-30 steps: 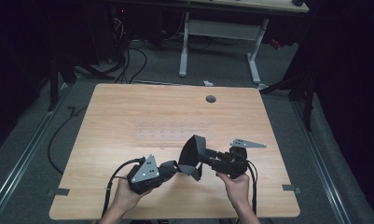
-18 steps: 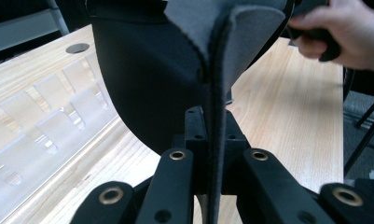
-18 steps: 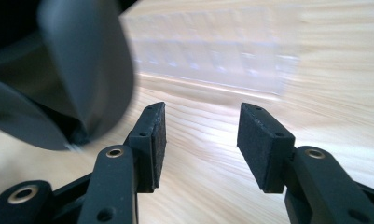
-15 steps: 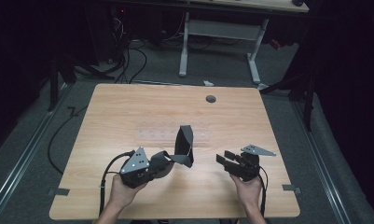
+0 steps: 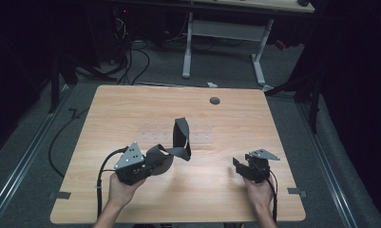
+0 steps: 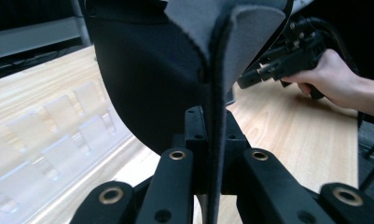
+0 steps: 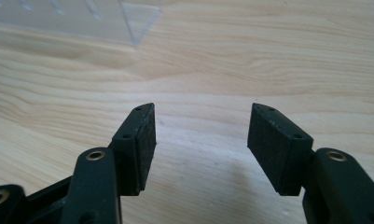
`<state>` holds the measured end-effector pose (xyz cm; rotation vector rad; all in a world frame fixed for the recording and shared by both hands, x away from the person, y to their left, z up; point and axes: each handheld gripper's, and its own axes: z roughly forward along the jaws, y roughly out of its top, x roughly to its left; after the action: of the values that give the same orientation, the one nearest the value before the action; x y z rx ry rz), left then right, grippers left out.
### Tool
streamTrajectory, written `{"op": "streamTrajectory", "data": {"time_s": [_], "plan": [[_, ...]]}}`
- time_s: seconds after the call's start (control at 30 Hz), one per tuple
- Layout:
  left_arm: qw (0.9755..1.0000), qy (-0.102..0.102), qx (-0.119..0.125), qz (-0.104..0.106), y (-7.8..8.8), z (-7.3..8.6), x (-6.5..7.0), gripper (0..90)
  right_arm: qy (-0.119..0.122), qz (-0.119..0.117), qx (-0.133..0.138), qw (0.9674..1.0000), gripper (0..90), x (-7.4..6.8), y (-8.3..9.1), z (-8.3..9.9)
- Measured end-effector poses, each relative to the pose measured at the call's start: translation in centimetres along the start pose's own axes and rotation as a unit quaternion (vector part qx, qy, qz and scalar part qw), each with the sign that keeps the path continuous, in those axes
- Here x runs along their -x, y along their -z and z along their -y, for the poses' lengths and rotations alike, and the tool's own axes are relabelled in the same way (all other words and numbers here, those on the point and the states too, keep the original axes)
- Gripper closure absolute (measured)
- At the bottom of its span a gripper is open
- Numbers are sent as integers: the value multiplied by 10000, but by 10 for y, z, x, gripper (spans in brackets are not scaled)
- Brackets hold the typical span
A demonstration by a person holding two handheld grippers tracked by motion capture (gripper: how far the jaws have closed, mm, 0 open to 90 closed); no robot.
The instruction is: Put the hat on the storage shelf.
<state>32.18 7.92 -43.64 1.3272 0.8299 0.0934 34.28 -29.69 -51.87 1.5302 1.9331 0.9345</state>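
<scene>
A curled piece of dark felt-like fabric (image 5: 181, 135), black on one side and grey on the other, stands up from the wooden table (image 5: 131, 109) near its middle. My left gripper (image 5: 162, 158) is shut on the fabric's lower edge. In the left gripper view the fabric (image 6: 152, 70) rises out of the closed left gripper (image 6: 212, 135), pinched into a fold. My right gripper (image 5: 237, 164) rests low at the front right, apart from the fabric. Its fingers (image 7: 142, 140) stand open over bare wood with nothing between them.
A clear plastic sheet (image 5: 202, 135) lies flat on the table's middle, under and behind the fabric. A round grommet (image 5: 214, 100) sits near the far edge. A white-legged desk (image 5: 188, 47) and floor cables (image 5: 131, 57) lie beyond the table.
The right gripper has let go of the fabric and drawn back to the front right, now open. The left gripper kept hold and shifted left, and the fabric now stands taller.
</scene>
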Motion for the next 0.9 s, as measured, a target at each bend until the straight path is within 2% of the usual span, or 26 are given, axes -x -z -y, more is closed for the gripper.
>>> {"op": "streamTrajectory", "data": {"time_s": [0.2,0.37,0.47,0.53,0.8,0.9], "plan": [[9999,76,45,-79,0,-8,-6,862,66,207,11,9998,406,3,-4,3],[9995,204,203,-156,-1,-19,-12,862,-27,306,-87,9995,409,9,-11,4],[9990,264,287,-229,-3,-24,-16,862,-9,300,-130,9995,410,9,-13,4],[9987,294,324,-249,-3,-27,-18,862,36,289,-274,9992,396,8,-16,2],[9977,308,544,-273,4,-40,-24,862,85,280,-290,9992,396,7,-16,2],[9968,402,646,-241,8,-46,-28,862,87,281,-290,9991,396,7,-16,2]]}}
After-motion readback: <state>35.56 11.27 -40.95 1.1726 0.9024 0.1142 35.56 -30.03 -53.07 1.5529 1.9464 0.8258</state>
